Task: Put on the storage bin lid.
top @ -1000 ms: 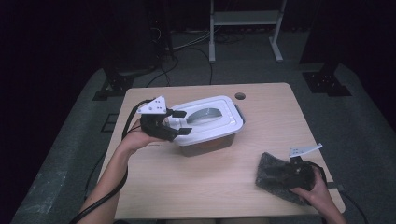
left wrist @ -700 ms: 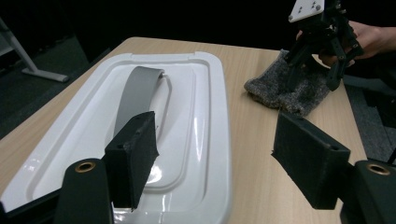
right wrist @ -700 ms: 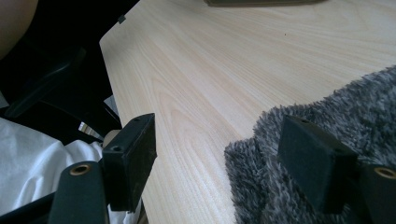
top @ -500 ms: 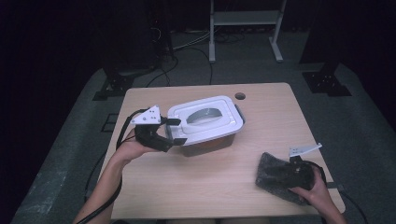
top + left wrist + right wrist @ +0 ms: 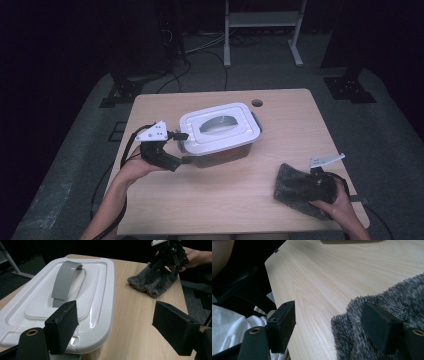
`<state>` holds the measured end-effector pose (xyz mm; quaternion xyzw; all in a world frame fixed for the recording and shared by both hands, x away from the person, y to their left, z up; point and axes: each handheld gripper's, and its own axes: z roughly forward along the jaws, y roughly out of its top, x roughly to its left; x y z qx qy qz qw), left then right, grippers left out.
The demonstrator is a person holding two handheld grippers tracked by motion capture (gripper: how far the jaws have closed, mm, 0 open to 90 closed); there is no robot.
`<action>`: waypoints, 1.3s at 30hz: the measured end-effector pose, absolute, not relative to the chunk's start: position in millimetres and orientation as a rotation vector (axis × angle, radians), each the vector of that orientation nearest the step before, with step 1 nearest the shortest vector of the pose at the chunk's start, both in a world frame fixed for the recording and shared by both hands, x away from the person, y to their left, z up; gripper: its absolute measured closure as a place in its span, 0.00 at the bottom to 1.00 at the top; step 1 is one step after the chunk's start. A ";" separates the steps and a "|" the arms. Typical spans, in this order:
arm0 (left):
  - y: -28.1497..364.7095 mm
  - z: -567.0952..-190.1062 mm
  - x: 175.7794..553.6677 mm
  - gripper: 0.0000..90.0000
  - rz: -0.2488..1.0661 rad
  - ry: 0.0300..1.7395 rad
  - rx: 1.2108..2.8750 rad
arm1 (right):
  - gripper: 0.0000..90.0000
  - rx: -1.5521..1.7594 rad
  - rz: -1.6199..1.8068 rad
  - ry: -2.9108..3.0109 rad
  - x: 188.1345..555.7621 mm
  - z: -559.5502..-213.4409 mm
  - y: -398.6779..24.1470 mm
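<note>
Lets go of the white lidded container with the left tool: jaws just opened, now spread wide, nothing between them, neither pad pressing on the lid's rim. Draws that tool back a little from where it sat a second ago, over the lid's left end; now hovers just beside that end, one jaw level with the rim and the other lower, by the container's wall. Leaves the container where it was, mid-desk and slightly left of centre, lid seated flat, grey handle folded down into its recess.

Keeps the right tool parked at the near right corner of the desk, jaws apart and unclenched, one pad lying on the grey fuzzy cloth, the other over bare wood. Grips nothing there.

Probably marks the end of a push or a press on the lid's left edge rather than a lift, since the lid looks shut and undisturbed. Likely calls next for either a fresh hold on the container or bringing the cloth across to it; well apart for now.
</note>
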<state>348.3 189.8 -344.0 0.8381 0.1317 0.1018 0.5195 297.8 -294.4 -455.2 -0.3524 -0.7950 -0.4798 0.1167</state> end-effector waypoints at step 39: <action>233.1 -388.5 316.7 0.19 0.236 0.431 1.979 | 0.30 -1.037 -1.393 -2.321 298.1 -457.9 -294.7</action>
